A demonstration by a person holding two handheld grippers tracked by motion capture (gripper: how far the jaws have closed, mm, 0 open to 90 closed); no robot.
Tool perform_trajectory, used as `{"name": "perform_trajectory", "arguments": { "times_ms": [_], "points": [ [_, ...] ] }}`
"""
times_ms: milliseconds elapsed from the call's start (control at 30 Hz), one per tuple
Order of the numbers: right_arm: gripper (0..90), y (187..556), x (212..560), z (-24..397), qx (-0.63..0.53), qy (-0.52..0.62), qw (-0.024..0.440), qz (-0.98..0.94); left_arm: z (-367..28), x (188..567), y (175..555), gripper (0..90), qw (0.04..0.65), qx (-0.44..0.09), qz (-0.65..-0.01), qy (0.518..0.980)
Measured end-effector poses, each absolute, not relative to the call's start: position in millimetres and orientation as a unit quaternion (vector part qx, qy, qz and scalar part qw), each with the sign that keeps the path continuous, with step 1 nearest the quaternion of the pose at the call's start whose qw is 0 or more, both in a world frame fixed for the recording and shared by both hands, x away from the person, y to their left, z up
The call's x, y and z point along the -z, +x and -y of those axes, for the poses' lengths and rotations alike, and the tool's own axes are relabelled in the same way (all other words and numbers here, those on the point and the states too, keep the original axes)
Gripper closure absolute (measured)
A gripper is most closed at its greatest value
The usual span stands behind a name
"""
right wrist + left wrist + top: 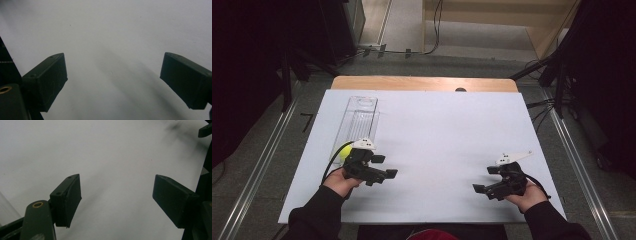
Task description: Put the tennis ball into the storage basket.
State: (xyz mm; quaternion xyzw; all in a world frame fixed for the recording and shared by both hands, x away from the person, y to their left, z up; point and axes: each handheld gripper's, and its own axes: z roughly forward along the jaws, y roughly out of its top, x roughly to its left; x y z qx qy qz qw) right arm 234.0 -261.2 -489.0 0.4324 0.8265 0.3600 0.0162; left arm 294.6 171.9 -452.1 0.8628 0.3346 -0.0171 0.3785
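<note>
My left gripper [385, 166] is held low over the white board [437, 130] near its front left, pointing right. Its jaws stand apart with nothing between them, and the left gripper view [117, 190] has bare white board in the gap. Just behind it lies a yellow-green ball [344, 153], partly hidden by the gripper body. My right gripper [484, 179] hovers at the front right, pointing left. It is open too, with bare board between its jaws in the right gripper view [113, 70].
A clear plastic tube-shaped container [357, 120] lies lengthwise along the board's left side, its near end by the ball. The wooden table edge [422, 83] shows beyond the board. Dark stands and cables flank the table on the floor.
</note>
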Motion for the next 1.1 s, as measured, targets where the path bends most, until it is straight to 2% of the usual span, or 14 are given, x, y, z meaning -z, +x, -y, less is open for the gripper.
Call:
{"name": "perform_trajectory", "arguments": {
  "times_ms": [1100],
  "points": [
    [5.4,234,489,262,-0.357,0.437,0.017,-0.825,-186,457,276,23.8,0.379,0.017,-0.306,0.873]
  ]
}}
